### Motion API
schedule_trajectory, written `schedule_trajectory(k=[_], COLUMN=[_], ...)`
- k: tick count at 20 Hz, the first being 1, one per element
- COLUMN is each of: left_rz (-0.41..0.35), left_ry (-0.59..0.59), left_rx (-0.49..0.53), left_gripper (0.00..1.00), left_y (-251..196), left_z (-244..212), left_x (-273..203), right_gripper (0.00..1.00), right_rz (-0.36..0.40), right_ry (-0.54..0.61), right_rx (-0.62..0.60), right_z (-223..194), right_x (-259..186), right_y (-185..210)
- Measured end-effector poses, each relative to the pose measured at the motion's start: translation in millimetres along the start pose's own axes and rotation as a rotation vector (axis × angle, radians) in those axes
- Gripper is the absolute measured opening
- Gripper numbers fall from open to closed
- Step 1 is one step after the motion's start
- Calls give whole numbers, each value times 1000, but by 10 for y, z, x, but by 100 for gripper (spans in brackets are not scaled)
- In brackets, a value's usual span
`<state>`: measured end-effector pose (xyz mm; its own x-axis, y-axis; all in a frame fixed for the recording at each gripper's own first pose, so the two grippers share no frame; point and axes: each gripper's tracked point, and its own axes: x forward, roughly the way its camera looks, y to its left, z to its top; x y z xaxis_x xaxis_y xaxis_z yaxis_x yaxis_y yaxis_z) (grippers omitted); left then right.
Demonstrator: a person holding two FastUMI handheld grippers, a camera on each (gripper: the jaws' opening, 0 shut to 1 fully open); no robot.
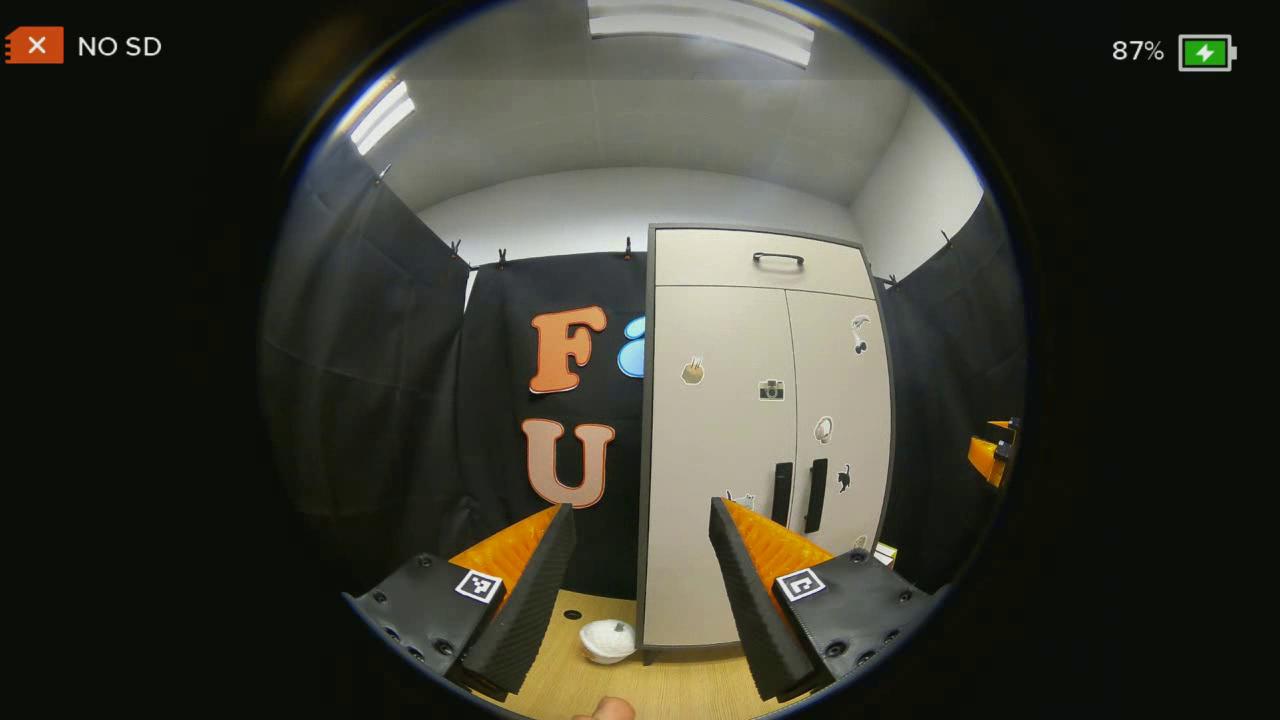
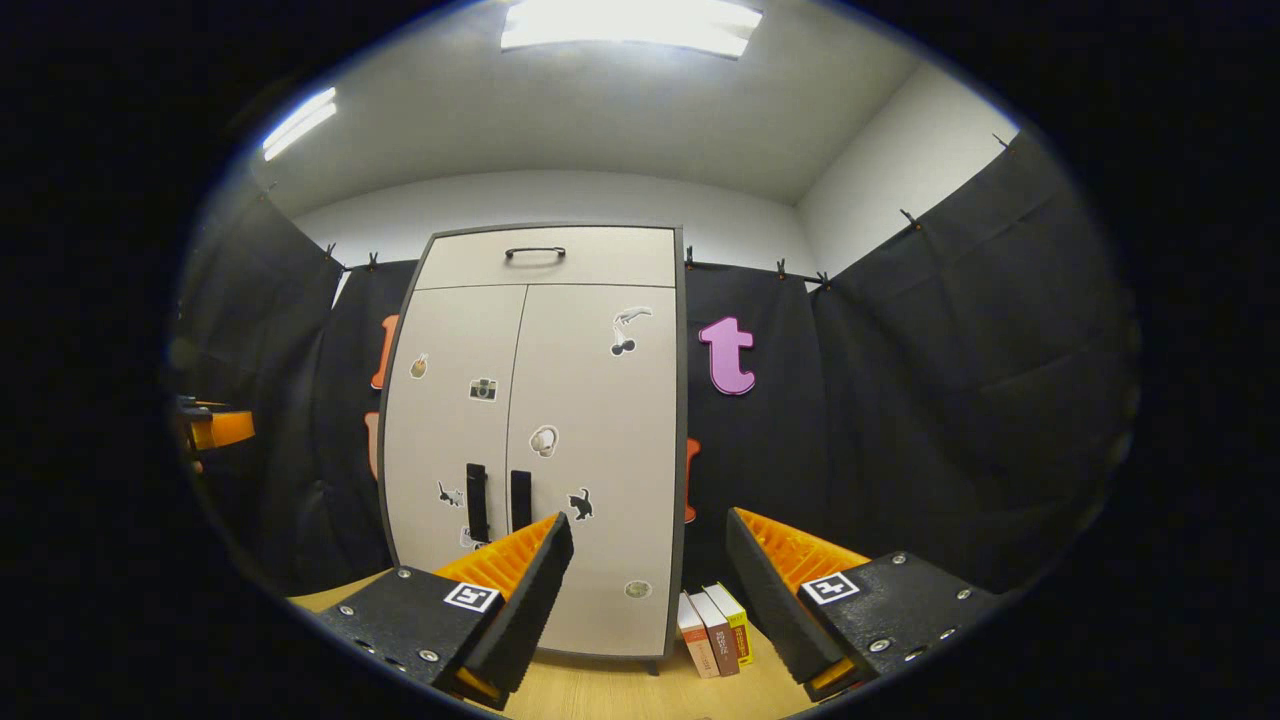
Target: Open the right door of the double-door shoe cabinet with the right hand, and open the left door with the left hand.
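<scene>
Shoe cabinet [image 2: 540, 440]: tall, pale, standing upright on the wooden surface [image 2: 620, 690] against the black cloth wall, well apart from both grippers; drawer with handle [image 2: 534, 252] on top
Right door [image 2: 595, 450]: closed, flush with its neighbour; dark vertical handle [image 2: 521, 499] near the centre seam, untouched
Left door [image 1: 715, 460]: closed; dark vertical handle [image 1: 782, 492] beside the seam, untouched
Right gripper [image 2: 650, 545]: fingers spread wide, holding nothing, facing the cabinet front
Left gripper [image 1: 640, 535]: fingers spread wide, holding nothing, aimed at the cabinet's left edge
Books [image 2: 715, 630]: small row upright at the cabinet's right foot
White bowl-like item [image 1: 607, 640]: on the surface by the cabinet's left foot
Progress: judged nothing done yet; both doors remain to be opened, right one first reach, each hand must close in on its own handle and pull
</scene>
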<state>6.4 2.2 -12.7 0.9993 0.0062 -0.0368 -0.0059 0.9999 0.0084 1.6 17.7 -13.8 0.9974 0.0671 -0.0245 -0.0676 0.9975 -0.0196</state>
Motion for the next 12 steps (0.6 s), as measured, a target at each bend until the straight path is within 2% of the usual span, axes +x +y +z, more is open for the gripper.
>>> schedule_trajectory(k=[12], left_rz=[-19], left_ry=[-18], left_rx=[5], left_gripper=[81], left_y=[-27], left_z=[40], left_x=[-99], right_gripper=[94], right_rz=[27], right_ry=[34], right_rx=[18], right_z=[-128], right_x=[163], right_y=[329])
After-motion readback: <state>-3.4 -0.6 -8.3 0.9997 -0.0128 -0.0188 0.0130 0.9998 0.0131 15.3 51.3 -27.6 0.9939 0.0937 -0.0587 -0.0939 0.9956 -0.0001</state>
